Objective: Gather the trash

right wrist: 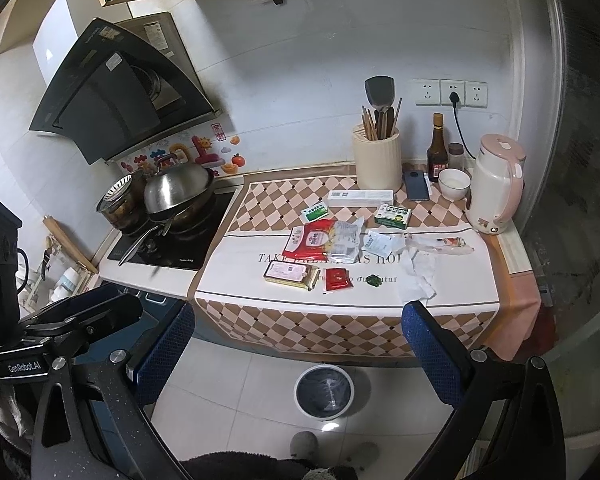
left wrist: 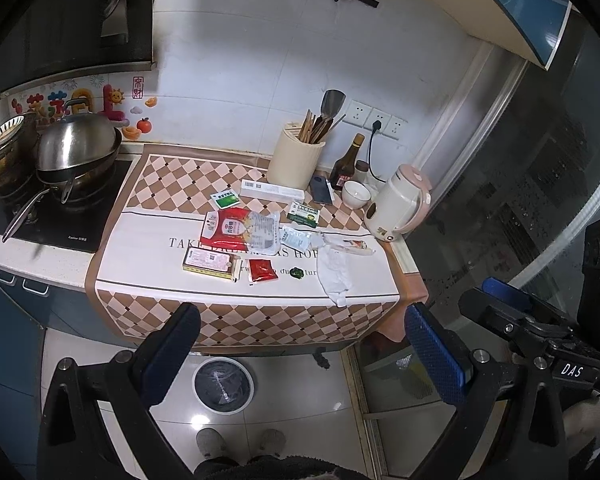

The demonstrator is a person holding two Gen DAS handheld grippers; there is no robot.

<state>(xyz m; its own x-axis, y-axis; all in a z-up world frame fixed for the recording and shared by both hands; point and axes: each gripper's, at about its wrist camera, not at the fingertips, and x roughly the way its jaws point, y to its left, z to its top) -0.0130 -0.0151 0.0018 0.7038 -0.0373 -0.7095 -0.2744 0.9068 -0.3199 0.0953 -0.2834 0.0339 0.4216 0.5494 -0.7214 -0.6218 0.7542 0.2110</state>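
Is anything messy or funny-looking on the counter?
Yes. Wrappers and packets are scattered over the tablecloth, and a crumpled white tissue lies near its front edge. The trash bin stands on the floor below.

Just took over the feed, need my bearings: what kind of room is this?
A home kitchen, most likely: a cooktop with a lidded wok under a range hood, and a utensil holder on the counter.

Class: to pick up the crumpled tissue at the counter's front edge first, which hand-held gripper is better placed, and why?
Probably right: the tissue lies just above the open right hand-held gripper, near one finger; it sits farther from the left hand-held gripper.
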